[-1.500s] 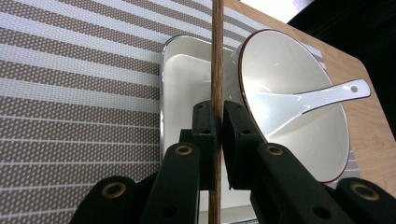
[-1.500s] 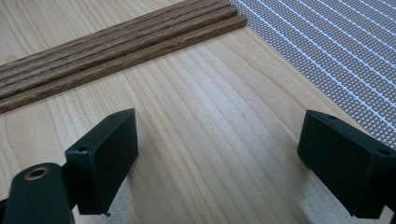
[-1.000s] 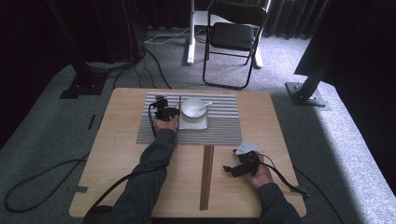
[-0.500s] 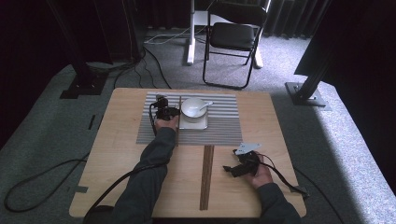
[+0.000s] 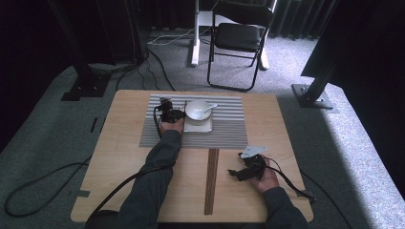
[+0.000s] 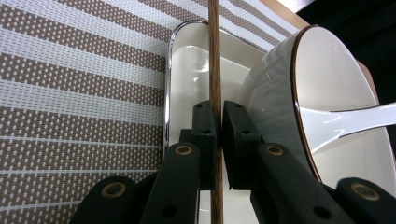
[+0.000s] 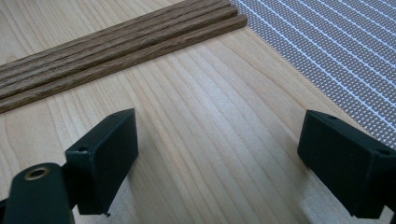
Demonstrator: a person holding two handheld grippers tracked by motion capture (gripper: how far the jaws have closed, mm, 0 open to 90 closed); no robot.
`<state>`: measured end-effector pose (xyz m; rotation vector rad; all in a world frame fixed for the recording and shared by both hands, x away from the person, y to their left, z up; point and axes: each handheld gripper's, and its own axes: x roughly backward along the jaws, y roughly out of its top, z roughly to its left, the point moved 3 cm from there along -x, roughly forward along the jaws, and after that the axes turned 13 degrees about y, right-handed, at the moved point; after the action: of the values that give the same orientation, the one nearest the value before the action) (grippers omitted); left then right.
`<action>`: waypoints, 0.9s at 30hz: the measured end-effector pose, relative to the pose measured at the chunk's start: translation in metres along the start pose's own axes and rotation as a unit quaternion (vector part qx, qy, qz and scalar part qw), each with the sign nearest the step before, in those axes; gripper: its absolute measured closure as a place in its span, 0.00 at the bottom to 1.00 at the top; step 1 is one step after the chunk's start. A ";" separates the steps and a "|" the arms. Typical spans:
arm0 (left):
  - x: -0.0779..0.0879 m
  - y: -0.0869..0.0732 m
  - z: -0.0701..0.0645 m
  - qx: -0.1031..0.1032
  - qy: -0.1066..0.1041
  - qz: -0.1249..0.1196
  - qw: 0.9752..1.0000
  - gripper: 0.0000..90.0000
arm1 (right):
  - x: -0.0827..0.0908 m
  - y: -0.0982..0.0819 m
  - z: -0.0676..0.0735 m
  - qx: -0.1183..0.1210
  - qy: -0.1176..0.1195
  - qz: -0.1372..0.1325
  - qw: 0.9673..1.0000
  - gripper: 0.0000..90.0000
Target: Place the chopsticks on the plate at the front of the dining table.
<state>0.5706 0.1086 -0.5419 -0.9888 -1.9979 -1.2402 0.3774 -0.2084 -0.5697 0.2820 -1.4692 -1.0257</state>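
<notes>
My left gripper [image 6: 218, 126] is shut on a thin brown wooden stick [image 6: 214, 56] that runs straight up between its pads. It stands over the left edge of a white tray [image 6: 187, 70], beside a white bowl [image 6: 327, 84] with a white spoon [image 6: 355, 121] in it. In the high view the left gripper [image 5: 172, 114] sits just left of the bowl [image 5: 198, 109] on the striped placemat [image 5: 224, 136]. My right gripper [image 7: 233, 154] is open above bare wood, nothing between its fingers. A bundle of the same sticks [image 7: 116, 46] lies beyond its jaws.
The bundle of sticks [image 5: 211, 181] lies lengthwise on the table's near half, left of the right gripper [image 5: 235, 172]. The placemat's corner [image 7: 336, 46] is close to the right jaw. A folding chair [image 5: 241, 38] stands beyond the table's far edge.
</notes>
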 end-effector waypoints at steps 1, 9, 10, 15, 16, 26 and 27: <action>0.000 0.000 0.000 0.001 -0.001 0.000 1.000 0.94 | 0.000 0.000 0.000 0.000 0.000 0.000 1.000 0.13; -0.001 0.000 0.001 0.014 -0.006 0.000 1.000 0.94 | 0.000 0.000 0.000 0.000 0.000 0.000 1.000 0.13; -0.002 0.001 0.001 0.015 -0.007 0.000 1.000 0.94 | 0.000 0.000 0.000 0.000 0.000 0.000 1.000 0.13; -0.002 0.002 0.001 0.013 -0.010 0.002 1.000 0.94 | 0.000 0.000 0.000 0.000 0.000 0.000 1.000 0.13; -0.002 0.002 0.001 0.013 -0.010 0.002 1.000 0.93 | 0.000 0.000 0.000 0.000 0.000 0.000 1.000 0.13; 0.001 0.003 0.003 0.013 -0.016 0.000 1.000 0.91 | 0.000 0.000 0.000 0.000 0.000 0.000 1.000 0.13; 0.001 0.004 0.003 0.012 -0.016 0.000 1.000 0.91 | 0.000 0.000 0.000 0.000 0.000 0.000 1.000 0.13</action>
<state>0.5730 0.1125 -0.5408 -1.0031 -2.0335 -1.2049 0.3774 -0.2084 -0.5697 0.2821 -1.4692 -1.0258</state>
